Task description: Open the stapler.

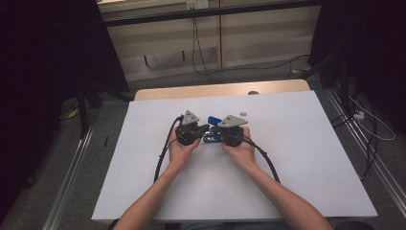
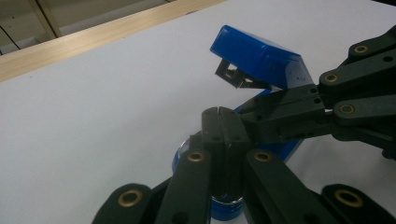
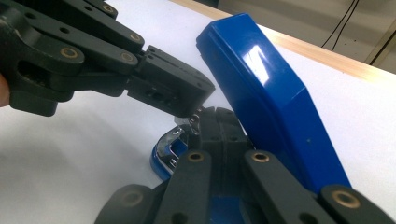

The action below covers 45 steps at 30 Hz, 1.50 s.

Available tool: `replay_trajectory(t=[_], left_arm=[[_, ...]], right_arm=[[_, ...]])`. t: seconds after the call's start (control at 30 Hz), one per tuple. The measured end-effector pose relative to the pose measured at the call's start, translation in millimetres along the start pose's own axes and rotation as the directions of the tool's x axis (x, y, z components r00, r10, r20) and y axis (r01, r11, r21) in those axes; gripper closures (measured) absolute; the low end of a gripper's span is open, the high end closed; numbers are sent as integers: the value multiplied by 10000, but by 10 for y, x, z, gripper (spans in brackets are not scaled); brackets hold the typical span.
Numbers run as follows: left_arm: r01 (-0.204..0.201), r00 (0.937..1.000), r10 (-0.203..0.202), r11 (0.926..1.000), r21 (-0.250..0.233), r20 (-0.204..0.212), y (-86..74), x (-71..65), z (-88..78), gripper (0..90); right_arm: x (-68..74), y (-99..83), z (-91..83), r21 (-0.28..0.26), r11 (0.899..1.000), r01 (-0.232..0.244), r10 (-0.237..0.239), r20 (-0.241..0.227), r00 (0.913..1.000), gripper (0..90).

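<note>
Glossy blue plastic and bright metal against matt black and white

The stapler [image 3: 275, 107] is showing a smooth, glossy blue plastic cover that is catching glare, with shiny bare metal [image 2: 236, 77] peeking from under it. The left tool [image 2: 219, 112] and right tool [image 3: 217, 114] are looking like matt black plastic, their pivots glinting like brass. The bench [image 1: 297, 158] is wearing a smooth matt white sheet, with pale wood [image 1: 215, 90] edging its far side.

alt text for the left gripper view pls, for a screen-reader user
A blue stapler sits on a white table with its top arm swung open, metal magazine exposed underneath. The left gripper, jaws shut, reaches over its base, while the right gripper comes in from the right, tips meeting it at the stapler.
</note>
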<state>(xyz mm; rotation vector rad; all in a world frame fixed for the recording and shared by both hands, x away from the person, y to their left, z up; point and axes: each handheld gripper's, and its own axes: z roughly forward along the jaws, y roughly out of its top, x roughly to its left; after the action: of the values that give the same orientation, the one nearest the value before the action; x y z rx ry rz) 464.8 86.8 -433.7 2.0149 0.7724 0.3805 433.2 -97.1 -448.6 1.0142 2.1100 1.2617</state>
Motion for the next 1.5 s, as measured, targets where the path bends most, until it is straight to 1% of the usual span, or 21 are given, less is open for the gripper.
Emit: replay_trajectory(t=[0.03,0.07,0.1,0.17,0.23,0.37,0.47,0.57,0.6,0.63,0.7,0.8,0.87,0.93,0.97,1.2,1.23,1.33,1.5], left_arm=[[25,10000,-25,10000,13,-15,-5,12,0,900],[87,9999,-86,10000,-38,70,-11,23,2,900],[69,9999,-69,10000,-36,84,-12,25,2,900],[-34,10000,34,10000,20,-19,-7,14,1,900],[-36,10000,36,10000,50,-8,-10,7,10,900],[-9,10000,8,10000,96,75,-36,27,22,900],[-154,9999,153,9997,203,18,-46,19,35,900],[-88,9999,86,9997,245,109,-65,31,47,900],[-171,9998,168,9995,263,84,-65,36,47,900],[-211,9998,209,9995,244,80,-68,35,49,900],[-156,9998,154,9997,194,117,-78,37,51,900],[-248,9997,246,9995,206,93,-76,35,51,900],[-242,9997,241,9995,187,98,-79,35,51,900],[-222,9998,221,9997,102,27,-91,25,50,900],[-318,9995,319,9994,116,-62,-93,14,48,900],[-126,9999,126,9999,67,51,-96,26,51,900],[-154,9999,154,9999,73,52,-96,29,51,900],[-152,9999,151,9999,77,52,-95,27,52,900],[-174,9998,173,9998,83,117,-96,38,50,900]], right_arm=[[-1,-2,1,9,10000,3,-3,5,10000,900],[-2,-4,4,17,10000,7,-7,-3,10000,900],[-2,-5,6,23,10000,1,-1,2,10000,900],[0,-6,7,30,10000,6,-6,1,10000,900],[-1,-7,8,21,10000,-25,25,7,10000,900],[2,6,8,135,9997,190,-190,34,9998,900],[16,0,15,149,9998,148,-149,68,9999,900],[23,-6,21,175,9998,46,-47,80,10000,900],[27,-8,23,163,9999,-11,10,82,10000,900],[30,-9,26,162,9999,-20,18,116,9999,900],[34,-9,28,162,9999,-9,6,165,9999,900],[37,-4,25,166,9999,-49,45,216,9998,900],[42,-1,22,155,9999,-66,62,279,9996,900],[41,8,7,55,9999,-123,121,413,9991,900],[34,14,-2,38,9998,-187,185,425,9989,900],[33,22,-5,-142,9992,-377,384,537,9978,900],[35,25,2,-181,9989,-435,445,537,9976,900],[42,35,16,-169,9992,-353,363,571,9977,900],[44,42,5,-301,9982,-518,538,690,9962,900]])
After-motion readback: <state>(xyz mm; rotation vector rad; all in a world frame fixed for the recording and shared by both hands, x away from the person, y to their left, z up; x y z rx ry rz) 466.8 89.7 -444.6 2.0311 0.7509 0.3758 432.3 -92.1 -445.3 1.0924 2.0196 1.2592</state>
